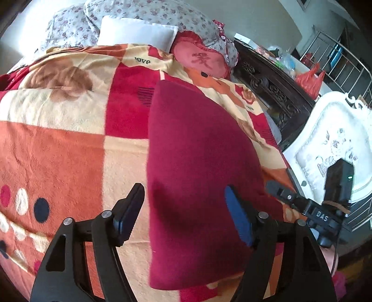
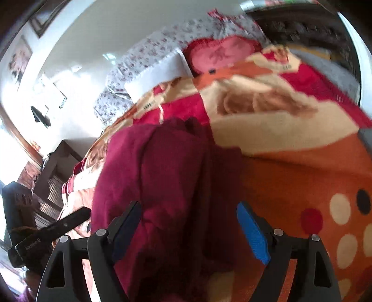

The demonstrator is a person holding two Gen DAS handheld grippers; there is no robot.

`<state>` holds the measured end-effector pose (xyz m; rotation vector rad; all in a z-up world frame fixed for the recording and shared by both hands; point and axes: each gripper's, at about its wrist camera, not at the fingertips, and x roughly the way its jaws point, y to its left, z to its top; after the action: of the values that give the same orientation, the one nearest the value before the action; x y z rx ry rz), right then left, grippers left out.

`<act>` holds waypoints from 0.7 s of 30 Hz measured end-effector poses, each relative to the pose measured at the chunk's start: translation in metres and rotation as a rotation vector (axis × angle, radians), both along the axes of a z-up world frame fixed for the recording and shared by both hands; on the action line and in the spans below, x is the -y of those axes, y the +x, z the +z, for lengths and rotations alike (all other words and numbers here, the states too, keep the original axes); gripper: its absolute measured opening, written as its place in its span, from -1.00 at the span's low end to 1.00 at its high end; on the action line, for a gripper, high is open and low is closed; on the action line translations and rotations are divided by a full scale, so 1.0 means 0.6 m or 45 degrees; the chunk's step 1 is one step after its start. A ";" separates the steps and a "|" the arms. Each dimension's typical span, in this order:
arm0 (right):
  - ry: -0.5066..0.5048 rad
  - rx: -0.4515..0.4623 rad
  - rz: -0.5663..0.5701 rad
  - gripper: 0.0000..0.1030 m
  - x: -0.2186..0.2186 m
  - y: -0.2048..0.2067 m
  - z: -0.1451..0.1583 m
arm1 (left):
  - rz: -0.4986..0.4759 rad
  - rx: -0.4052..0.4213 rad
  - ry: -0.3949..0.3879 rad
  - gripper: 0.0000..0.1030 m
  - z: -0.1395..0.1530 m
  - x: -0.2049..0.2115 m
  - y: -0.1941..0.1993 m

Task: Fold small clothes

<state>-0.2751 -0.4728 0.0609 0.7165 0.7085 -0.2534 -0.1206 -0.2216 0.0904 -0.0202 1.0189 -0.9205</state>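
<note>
- Dark red garment (image 1: pixel 200 148) flat on bed, over checked blanket (image 1: pixel 69 148) in orange, cream and red; folded into long smooth panel in left view, near edge running toward camera; rumpled and creased in right view (image 2: pixel 167 176), blurred
- Left gripper (image 1: pixel 183 209) spread wide, pads apart; hovering over near left part of garment; nothing pinched between fingers; left finger over cream blanket square, blue-padded finger (image 1: pixel 239 220) over red cloth; contact with cloth unclear
- Right gripper (image 2: pixel 189 230) spread wide too; garment folds lying between fingers, pads not pressing; blue pad (image 2: pixel 253 234) at garment's right edge, beside orange blanket; dark finger (image 2: pixel 125 230) over red cloth
- Right gripper also seen in left view (image 1: pixel 286 197), at right edge of garment, low near bed side
- Left gripper body visible in right view, lower left, beside bed edge
- Heart-shaped pink cushion (image 1: pixel 202 59) at bed head, beyond garment's far end; white pillow (image 1: pixel 137 32) beside it; floral pillows (image 1: pixel 151 11) behind
- Dark carved wooden furniture (image 1: pixel 272 90) right of bed; white ornate chair (image 1: pixel 325 139) nearer; red plastic bag (image 1: pixel 309 81) beyond
- Polka dots on blanket (image 2: pixel 341 209) right of right gripper
</note>
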 end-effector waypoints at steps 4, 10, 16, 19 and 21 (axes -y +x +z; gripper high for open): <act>0.066 -0.003 -0.011 0.60 0.025 0.008 -0.024 | -0.024 -0.092 -0.031 0.40 -0.017 0.002 0.017; 0.224 0.034 0.008 0.63 0.057 0.019 -0.055 | -0.073 -0.183 -0.041 0.51 -0.048 0.024 0.024; 0.236 0.043 0.088 0.66 0.049 0.044 -0.065 | -0.081 -0.276 -0.054 0.63 -0.069 0.044 0.034; 0.243 0.055 0.129 0.65 0.037 0.056 -0.067 | -0.067 -0.321 -0.065 0.63 -0.077 0.048 0.037; 0.194 0.062 0.142 0.29 0.027 0.059 -0.060 | -0.070 -0.292 -0.054 0.60 -0.074 0.052 0.032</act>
<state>-0.2398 -0.4888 0.0250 0.8224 0.7245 -0.0798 -0.1014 -0.2530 0.0459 -0.1365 1.2165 -1.0063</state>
